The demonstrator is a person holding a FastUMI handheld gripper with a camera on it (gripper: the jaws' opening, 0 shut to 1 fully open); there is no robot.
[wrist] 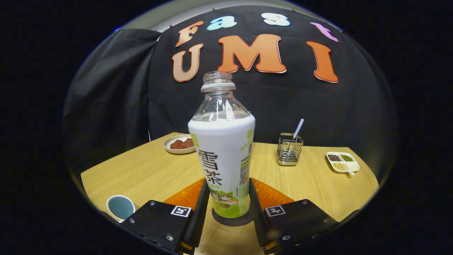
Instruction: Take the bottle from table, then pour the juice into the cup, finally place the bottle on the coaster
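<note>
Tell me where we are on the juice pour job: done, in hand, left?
Looks done: bottle, uncapped and upright, already stands on the dark coaster. Whether the cup got juice can't be confirmed. In hand: gripper fingers flank the bottle's lower body, apparently touching both sides. Left: open and back off.

Coaster (231, 220) mostly hidden under bottle (223, 156); jaw contact with bottle unclear.

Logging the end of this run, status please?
Tongs shut on bottle, uncapped and upright. Bottle base on the dark coaster. Cup off to the side by one finger; nothing in the way.
</note>
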